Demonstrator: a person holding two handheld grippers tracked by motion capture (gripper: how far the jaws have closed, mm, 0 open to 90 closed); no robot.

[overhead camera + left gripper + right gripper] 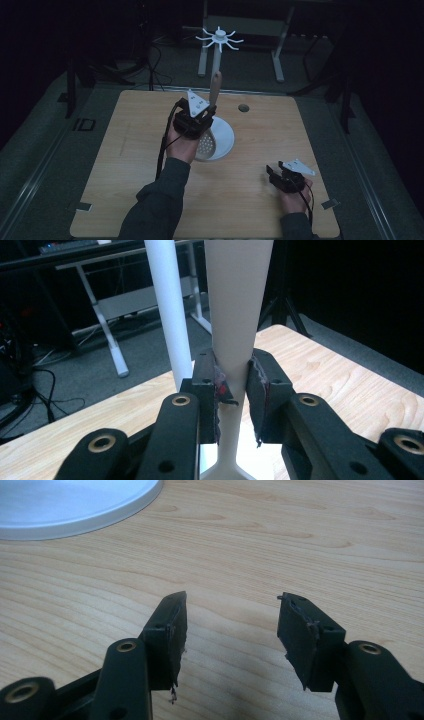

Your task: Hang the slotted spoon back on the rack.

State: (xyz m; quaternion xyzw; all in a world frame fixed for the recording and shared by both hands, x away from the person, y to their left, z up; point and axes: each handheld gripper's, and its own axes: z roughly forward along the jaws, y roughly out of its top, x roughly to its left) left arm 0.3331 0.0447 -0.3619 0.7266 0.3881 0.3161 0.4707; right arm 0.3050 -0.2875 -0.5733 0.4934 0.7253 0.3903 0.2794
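L gripper (232, 385) clenched on neck of white perforated plastic skimmer spoon (235, 315); handle rises upright betw. both pads, bowl hangs below over round white base plate (227, 137) of white rack pole (167, 310), just beside. R gripper (232, 630) released, jaws apart, nothing betw. them, above light wooden table (300, 540).

Dim lab or workroom; wooden table (150, 200), floor cables (155, 75), metal desk legs (202, 55) behind
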